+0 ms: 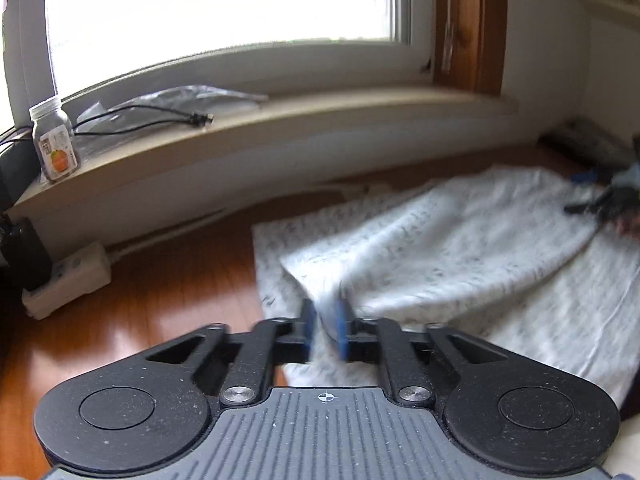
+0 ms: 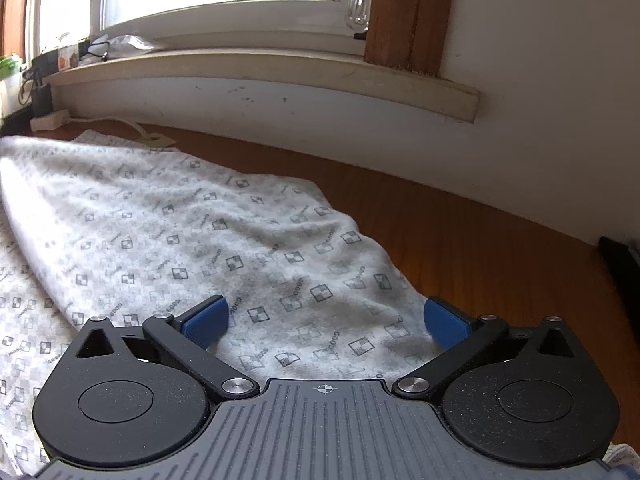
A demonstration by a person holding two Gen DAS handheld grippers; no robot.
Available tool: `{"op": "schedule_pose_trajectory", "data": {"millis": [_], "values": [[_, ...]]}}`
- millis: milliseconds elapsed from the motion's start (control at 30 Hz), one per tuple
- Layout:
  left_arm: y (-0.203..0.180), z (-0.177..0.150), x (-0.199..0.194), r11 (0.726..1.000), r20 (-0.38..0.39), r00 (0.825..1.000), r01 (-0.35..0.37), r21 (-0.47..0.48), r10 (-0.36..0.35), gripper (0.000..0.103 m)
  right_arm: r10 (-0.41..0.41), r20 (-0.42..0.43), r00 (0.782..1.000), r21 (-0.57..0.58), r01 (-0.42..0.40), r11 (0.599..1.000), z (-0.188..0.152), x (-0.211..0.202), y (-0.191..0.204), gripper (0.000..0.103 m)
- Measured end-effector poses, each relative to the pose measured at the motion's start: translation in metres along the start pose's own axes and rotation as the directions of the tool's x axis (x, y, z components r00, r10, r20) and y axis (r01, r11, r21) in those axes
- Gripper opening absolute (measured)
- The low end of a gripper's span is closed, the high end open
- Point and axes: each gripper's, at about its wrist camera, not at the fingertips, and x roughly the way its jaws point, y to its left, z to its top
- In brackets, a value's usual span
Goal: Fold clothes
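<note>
A white garment printed with small grey checker squares lies spread on a reddish wooden surface, one layer folded over another. My left gripper is shut on a bunched edge of the garment at its near left side, cloth pinched between the blue pads. In the right wrist view the same garment fills the left and middle. My right gripper stands wide open just above its near right corner, with nothing pinched between its blue pads. That right gripper shows blurred at the far right edge of the left wrist view.
A windowsill runs along the wall behind, bearing a small jar, a black cable and clear plastic. A white power strip lies at the left by the wall. A dark object sits at the far right.
</note>
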Motion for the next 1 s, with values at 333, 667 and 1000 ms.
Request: {"op": "schedule_pose_trajectory", "data": {"millis": [333, 667, 1000], "values": [[-0.02, 0.042, 0.054, 0.996, 0.042, 0.995, 0.086, 0.017, -0.087, 0.051, 0.012, -0.005, 1.0, 0.012, -0.012, 1.0, 0.0, 0.0, -0.003, 0.103], [-0.095, 0.108, 0.18, 0.959, -0.028, 0.971, 0.237, 0.157, -0.236, 0.046, 0.008, -0.003, 1.0, 0.011, -0.008, 1.0, -0.001, -0.001, -0.002, 0.103], [-0.113, 0.11, 0.196, 0.935, -0.017, 0.953, 0.301, 0.186, -0.303, 0.001, 0.008, -0.004, 1.0, 0.013, -0.008, 1.0, 0.0, -0.001, -0.002, 0.103]]}}
